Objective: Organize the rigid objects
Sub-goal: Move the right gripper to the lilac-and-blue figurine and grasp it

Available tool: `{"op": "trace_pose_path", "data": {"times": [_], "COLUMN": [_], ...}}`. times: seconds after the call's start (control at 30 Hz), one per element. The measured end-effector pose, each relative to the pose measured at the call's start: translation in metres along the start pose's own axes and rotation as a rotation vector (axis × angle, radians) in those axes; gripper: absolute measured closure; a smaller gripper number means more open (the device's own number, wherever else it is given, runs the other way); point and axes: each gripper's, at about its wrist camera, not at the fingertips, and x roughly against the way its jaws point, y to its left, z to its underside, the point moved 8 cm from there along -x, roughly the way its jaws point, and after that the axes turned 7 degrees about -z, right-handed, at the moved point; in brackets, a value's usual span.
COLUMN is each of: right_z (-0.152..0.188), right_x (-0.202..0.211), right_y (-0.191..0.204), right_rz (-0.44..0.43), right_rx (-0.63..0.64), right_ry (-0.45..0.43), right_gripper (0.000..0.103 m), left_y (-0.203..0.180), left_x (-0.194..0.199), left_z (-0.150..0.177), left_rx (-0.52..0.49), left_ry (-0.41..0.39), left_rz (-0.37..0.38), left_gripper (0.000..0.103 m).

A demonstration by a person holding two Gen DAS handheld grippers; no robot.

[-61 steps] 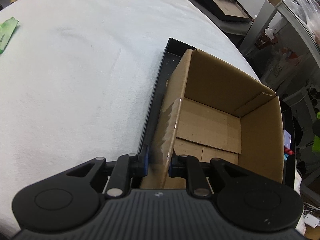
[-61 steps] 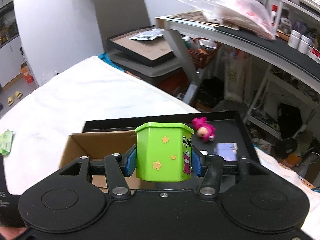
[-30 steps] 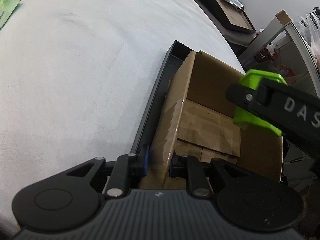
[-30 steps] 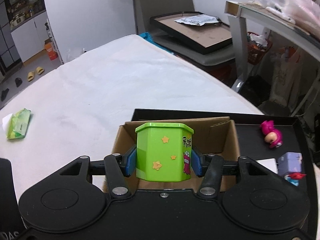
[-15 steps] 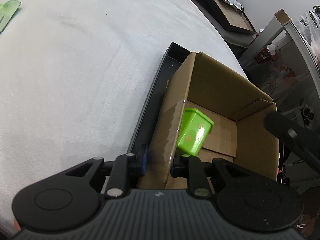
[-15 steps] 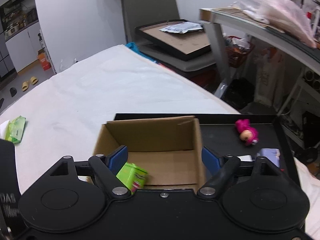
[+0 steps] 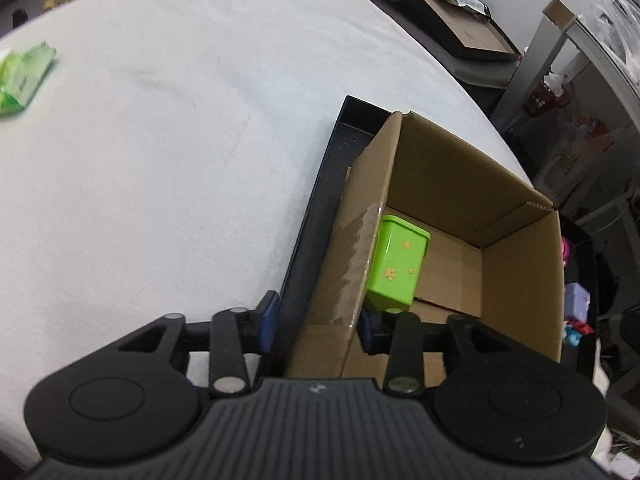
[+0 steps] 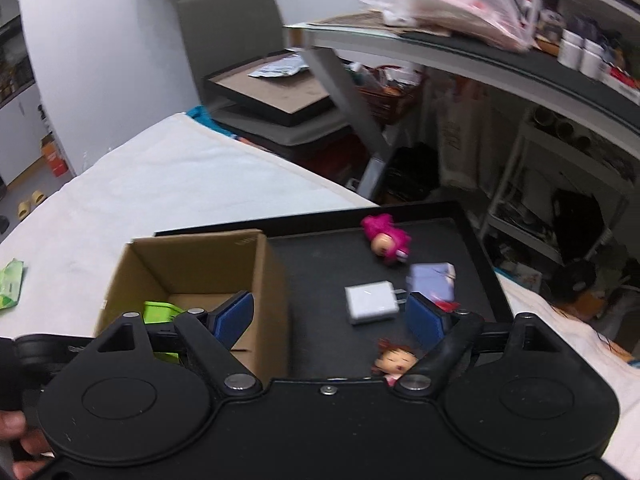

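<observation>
White cloth covers the table (image 7: pixel 168 128), and on it sits a shallow black tray (image 8: pixel 320 264) holding an open brown cardboard box (image 7: pixel 448 184). Inside the box, against its near-left wall, stands a lime-green plastic container with orange stars (image 7: pixel 396 266). The left gripper (image 7: pixel 316 322) straddles that cardboard wall, one blue pad outside and one inside, with slack on either side rather than a clamp. The right gripper (image 8: pixel 330 316) is spread wide and empty above the tray, over a white square charger (image 8: pixel 370 300). Nearby on the tray lie a pink doll (image 8: pixel 386 238), a lilac block (image 8: pixel 432 276) and a brown-haired doll head (image 8: pixel 396 358).
</observation>
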Motion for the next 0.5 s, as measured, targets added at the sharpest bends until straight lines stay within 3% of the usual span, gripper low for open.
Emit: {"op": "trace_pose_path", "data": {"times": [0.27, 0.5], "right_z": [0.009, 0.018], "right_x": [-0.004, -0.027], "right_y": [-0.034, -0.064], "right_rz": [0.005, 0.02], "right_rx": [-0.027, -0.078], "right_ry": [0.006, 0.02], "right_gripper": [0.02, 0.02], "left_y": [-0.013, -0.025], "left_x": [0.011, 0.006], "left_z": [0.001, 0.005], "left_rx": [-0.079, -0.141], "left_ry": [-0.045, -0.042], "left_rz": [-0.025, -0.063], "left_gripper": [0.048, 0.044]}}
